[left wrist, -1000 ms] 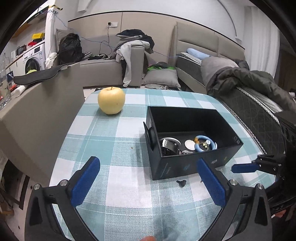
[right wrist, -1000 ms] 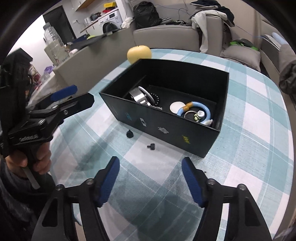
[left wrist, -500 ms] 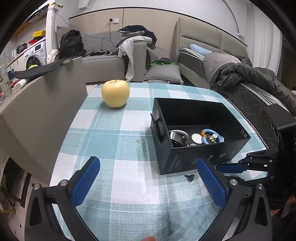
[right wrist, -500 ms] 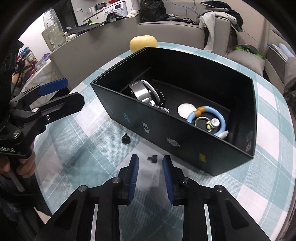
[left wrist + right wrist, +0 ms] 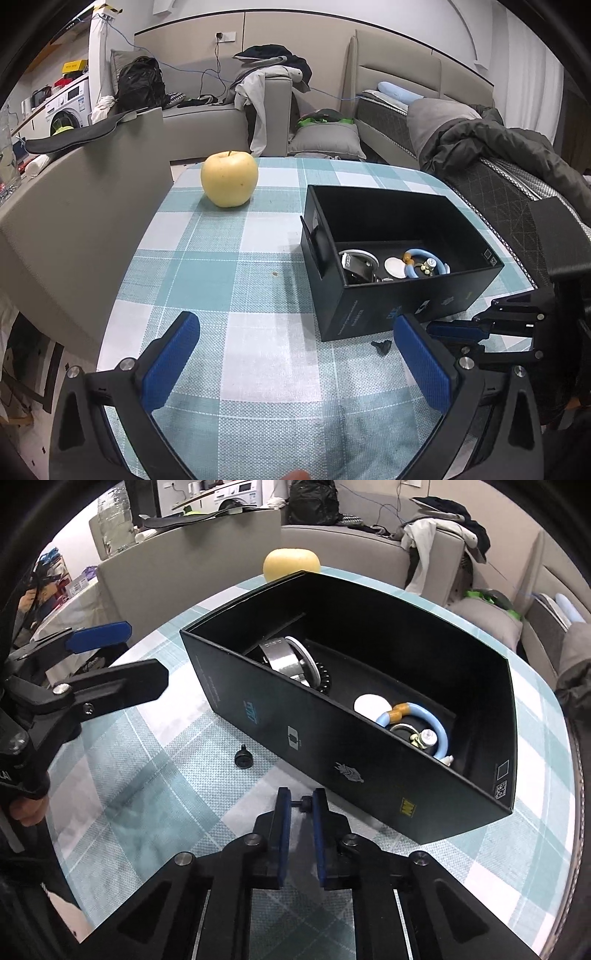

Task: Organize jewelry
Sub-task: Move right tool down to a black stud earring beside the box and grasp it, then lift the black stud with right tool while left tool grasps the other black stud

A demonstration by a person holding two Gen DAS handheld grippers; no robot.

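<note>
A black open box (image 5: 369, 753) (image 5: 388, 302) stands on the checked tablecloth. Inside lie a silver watch (image 5: 286, 661) (image 5: 356, 260), a white disc (image 5: 371, 705) and a blue bangle (image 5: 428, 720) (image 5: 424, 258). My right gripper (image 5: 301, 805) is shut on a small black stud earring (image 5: 301, 803) just in front of the box. A second black stud (image 5: 243, 757) (image 5: 382, 346) lies on the cloth to its left. My left gripper (image 5: 295, 354) is open and empty, held over the cloth left of the box; it also shows in the right wrist view (image 5: 122, 657).
A yellow apple (image 5: 229, 178) (image 5: 291, 563) sits at the far side of the table (image 5: 221, 258). A grey sofa back (image 5: 74, 206) stands close along the left edge. A bed with a dark coat (image 5: 498, 147) lies to the right.
My right gripper has moved in toward the box and closed from wide open onto the nearer black stud. The left gripper has drawn back a little and stays open.
</note>
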